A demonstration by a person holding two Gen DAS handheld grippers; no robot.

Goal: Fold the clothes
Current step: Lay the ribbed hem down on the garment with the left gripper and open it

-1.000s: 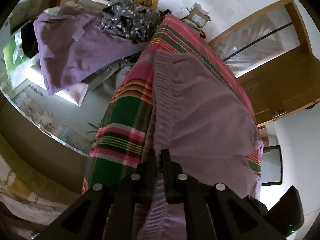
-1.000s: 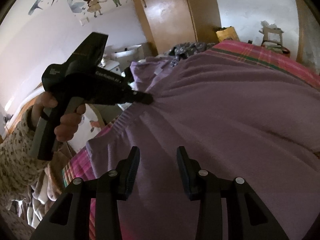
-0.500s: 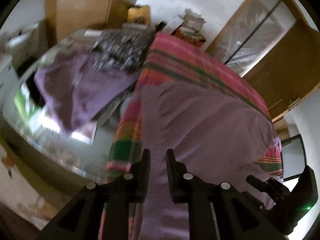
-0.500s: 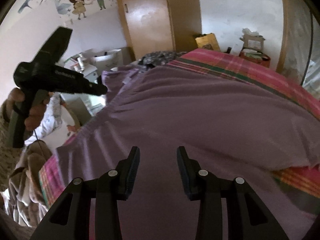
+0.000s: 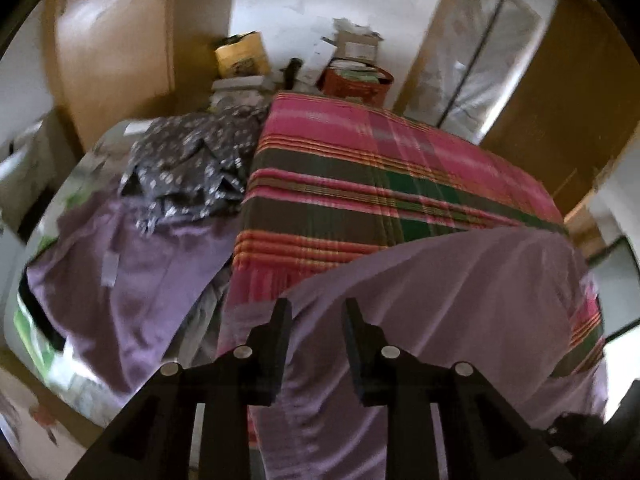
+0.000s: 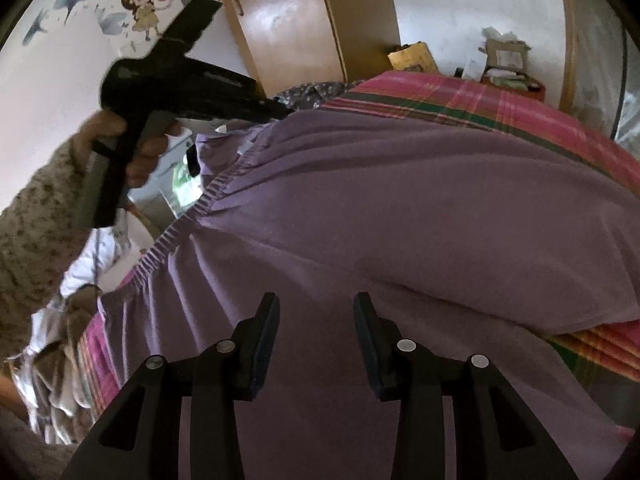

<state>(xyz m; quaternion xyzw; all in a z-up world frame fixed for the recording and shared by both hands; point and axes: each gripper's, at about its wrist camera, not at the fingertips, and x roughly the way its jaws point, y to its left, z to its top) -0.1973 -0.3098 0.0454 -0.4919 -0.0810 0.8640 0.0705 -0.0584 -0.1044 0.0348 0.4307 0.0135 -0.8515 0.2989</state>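
Gripping the handle at upper left of the right wrist view, my left hand (image 6: 120,140) holds the left gripper (image 6: 280,114) tilted down toward the gathered waistband, its tips over the cloth edge. Its jaws are opening, nothing between them. Purple garment (image 6: 400,208) lies spread across the plaid blanket (image 6: 460,100), filling frame centre. Lower centre, my right gripper (image 6: 316,320) angles down over the fabric, jaws apart, clamping nothing. Left wrist view: a second purple garment (image 5: 120,272) and a dark printed garment (image 5: 188,164) at left.
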